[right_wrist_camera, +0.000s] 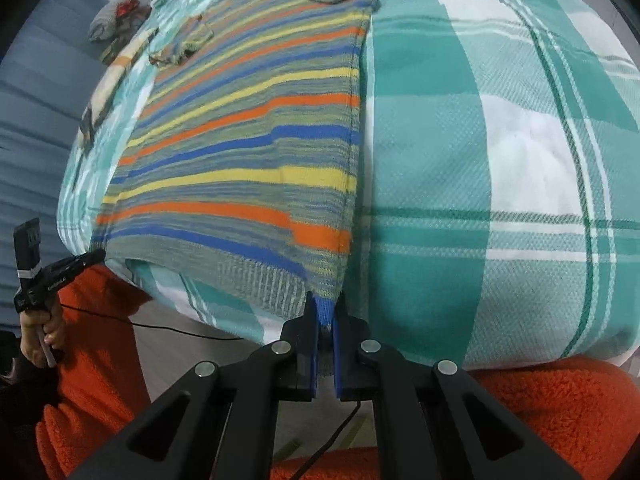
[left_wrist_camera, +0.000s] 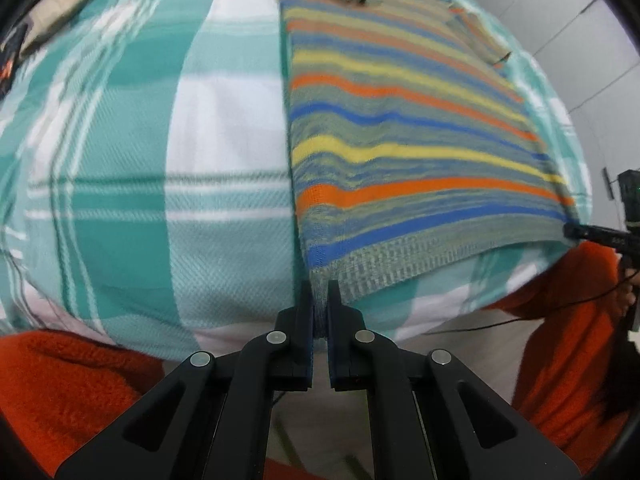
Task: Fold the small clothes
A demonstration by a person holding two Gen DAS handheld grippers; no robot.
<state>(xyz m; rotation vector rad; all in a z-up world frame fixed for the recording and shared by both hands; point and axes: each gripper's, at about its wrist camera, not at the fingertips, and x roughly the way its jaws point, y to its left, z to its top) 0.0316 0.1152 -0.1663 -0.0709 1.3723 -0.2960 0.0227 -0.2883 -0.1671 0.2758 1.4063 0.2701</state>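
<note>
Both tongs, left tongs (left_wrist_camera: 320,300) and right tongs (right_wrist_camera: 327,312), pinch the striped sweater's (left_wrist_camera: 400,128) near hem corners. Ahead of them, it lies flat on a teal-and-white plaid bed cover (right_wrist_camera: 500,160). Orange fleece sleeves (right_wrist_camera: 560,400) sit behind the tongs.

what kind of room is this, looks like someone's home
Most likely a bedroom at home. A striped sweater lies spread on a teal and white checked bedcover over a soft, rounded bed, with a small heap of other clothes at the far side.
</note>
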